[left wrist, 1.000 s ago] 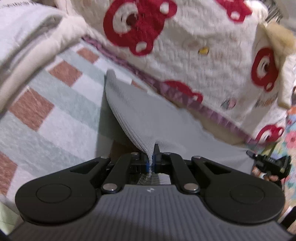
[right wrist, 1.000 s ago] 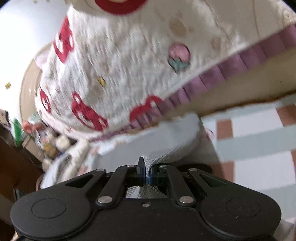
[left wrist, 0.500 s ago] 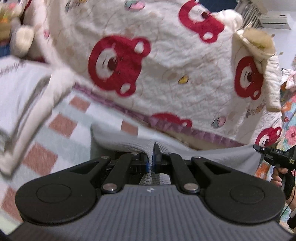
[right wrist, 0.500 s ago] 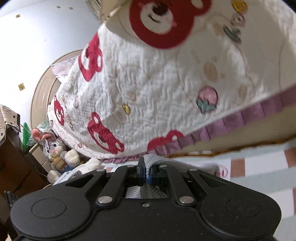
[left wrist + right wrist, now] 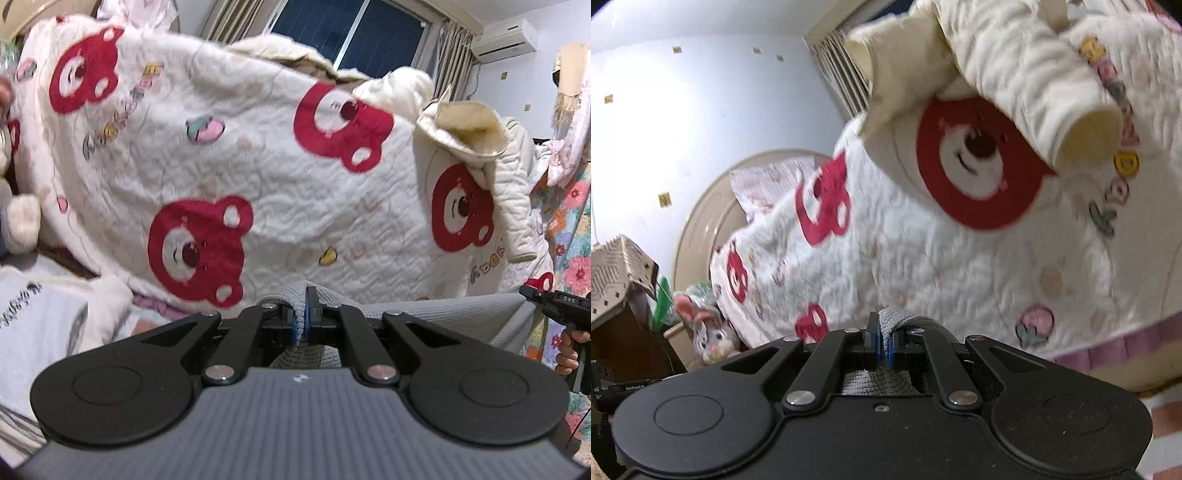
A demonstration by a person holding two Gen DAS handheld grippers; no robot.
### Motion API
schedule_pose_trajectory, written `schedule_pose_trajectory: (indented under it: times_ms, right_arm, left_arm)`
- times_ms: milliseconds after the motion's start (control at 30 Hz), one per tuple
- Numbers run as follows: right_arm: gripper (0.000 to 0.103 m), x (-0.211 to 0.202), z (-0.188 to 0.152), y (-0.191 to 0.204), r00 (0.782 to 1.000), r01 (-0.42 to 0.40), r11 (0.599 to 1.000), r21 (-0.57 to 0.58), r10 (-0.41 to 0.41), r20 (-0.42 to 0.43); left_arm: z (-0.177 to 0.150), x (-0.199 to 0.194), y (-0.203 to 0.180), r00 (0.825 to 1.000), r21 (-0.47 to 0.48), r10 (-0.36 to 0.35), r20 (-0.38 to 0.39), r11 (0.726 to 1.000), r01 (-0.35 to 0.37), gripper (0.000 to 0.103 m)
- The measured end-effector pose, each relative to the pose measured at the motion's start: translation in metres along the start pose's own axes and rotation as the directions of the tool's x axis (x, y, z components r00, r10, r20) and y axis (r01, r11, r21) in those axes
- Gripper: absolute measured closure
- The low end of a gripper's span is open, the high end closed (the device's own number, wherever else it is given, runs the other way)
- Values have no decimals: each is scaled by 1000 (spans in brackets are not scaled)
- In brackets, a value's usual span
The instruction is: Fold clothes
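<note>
A grey knit garment (image 5: 436, 314) hangs stretched between both grippers, lifted off the bed. My left gripper (image 5: 306, 314) is shut on one corner of it, with the cloth bunched between the pads. At the right edge of the left wrist view a hand holds the right gripper (image 5: 557, 306), where the cloth's taut top edge ends. In the right wrist view my right gripper (image 5: 883, 339) is shut on the grey garment (image 5: 905, 323), a fold of knit pinched between its blue pads. Most of the garment hangs below both cameras, out of sight.
A heaped white quilt with red bear faces (image 5: 258, 177) fills the background; its pink ruffle (image 5: 1126, 347) shows low on the right. A plush rabbit (image 5: 709, 332) sits by the round headboard (image 5: 701, 221). The checked bedspread (image 5: 1167, 435) and a window (image 5: 351, 33) are visible.
Both grippers have risen with the garment; the checked bedspread has dropped out of the left view, the quilt, window and wall have come in, and the cloth's top edge is now taut.
</note>
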State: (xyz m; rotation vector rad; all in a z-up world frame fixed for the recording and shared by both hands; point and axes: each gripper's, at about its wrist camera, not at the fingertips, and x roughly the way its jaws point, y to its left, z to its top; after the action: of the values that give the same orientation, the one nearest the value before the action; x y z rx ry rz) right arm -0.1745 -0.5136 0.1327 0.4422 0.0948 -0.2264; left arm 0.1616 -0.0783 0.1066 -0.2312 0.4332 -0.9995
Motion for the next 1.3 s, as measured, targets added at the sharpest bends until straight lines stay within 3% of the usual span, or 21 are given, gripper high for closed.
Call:
schedule_pose_trajectory:
  times_ms: [133,400,733,1000,1200,1300]
  right_arm:
    - [97,-16,-3,7,999,-13,1000,6,12,36]
    - [97,-29,-24,18,1000,16,1000,-8,-16,-26]
    - [97,-74,-11,61,1000,-5,995,-101,3,-29]
    - [97,-122,7,92,998,-19,993,-117,12,-57]
    - [97,-122,5,98,994,-15,990,-139,-1,-112]
    - [97,-102,-1,88,989,-8,993,-117,-10,-150]
  left_arm:
    - [-7,-16,-6,1000,-8,22,19,1000,-22,100]
    - [-30,-38,-11,995,17,92,-30,996,-92,100]
    - [-12,-98,-51,988,126,142,66,981,-150,100]
    - [-2,-144,-65,992,116,106,68,987,-113,100]
    - [-7,-137,-65,989,128,142,31,981,-145,100]
    - [-14,-119,-50,987,76,161,-26,984,-159,100]
